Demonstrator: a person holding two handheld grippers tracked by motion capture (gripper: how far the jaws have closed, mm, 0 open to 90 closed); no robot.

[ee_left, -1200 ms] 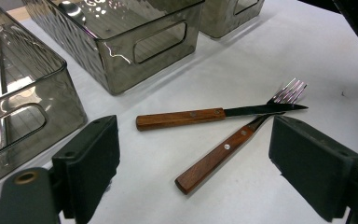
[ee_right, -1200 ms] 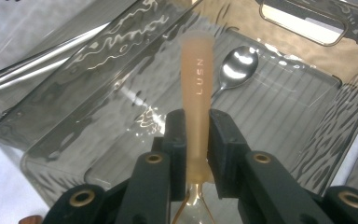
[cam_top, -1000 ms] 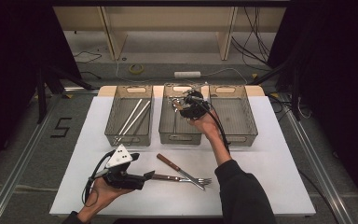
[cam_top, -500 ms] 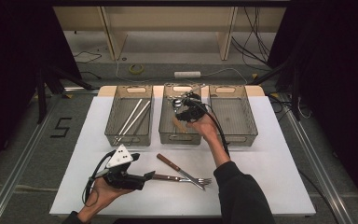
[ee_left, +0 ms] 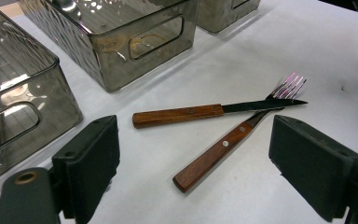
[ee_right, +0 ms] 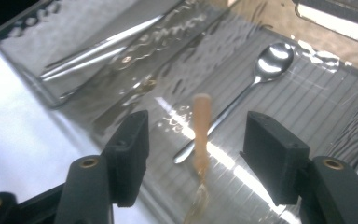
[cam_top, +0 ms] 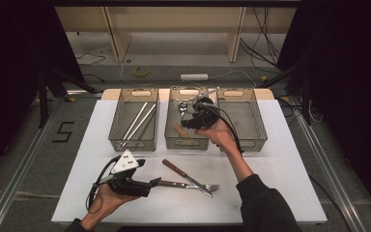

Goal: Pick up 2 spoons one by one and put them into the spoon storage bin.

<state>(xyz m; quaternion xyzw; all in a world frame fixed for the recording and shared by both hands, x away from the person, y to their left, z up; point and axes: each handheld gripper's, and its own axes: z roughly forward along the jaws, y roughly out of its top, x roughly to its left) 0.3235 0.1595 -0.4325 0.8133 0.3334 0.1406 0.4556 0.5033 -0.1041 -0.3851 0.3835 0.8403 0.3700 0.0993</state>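
My right gripper [cam_top: 187, 123] hovers over the middle mesh bin [cam_top: 186, 144]. Its jaws have just been opening and stand apart in the right gripper view [ee_right: 196, 135]. A blurred wooden-handled utensil [ee_right: 200, 126] is between them, free of both pads, over the bin floor beside a metal spoon [ee_right: 270, 58]. My left gripper [cam_top: 152, 186] rests low at the front left, open [ee_left: 196, 140]. Ahead of it on the white tabletop, a wooden-handled knife [ee_left: 182, 115] lies across a wooden-handled fork [ee_left: 214, 151]. The left gripper's pads touch neither.
Three mesh bins stand in a row at the back of the white table [cam_top: 280, 159]. The left bin [cam_top: 118, 137] holds long metal rods. The right bin [cam_top: 244, 142] looks bare inside. Cables and table legs lie beyond.
The right gripper's jaws have opened over the middle bin and let go of the wooden-handled utensil, and that hand has shifted slightly. The left gripper, knife and fork have not moved.
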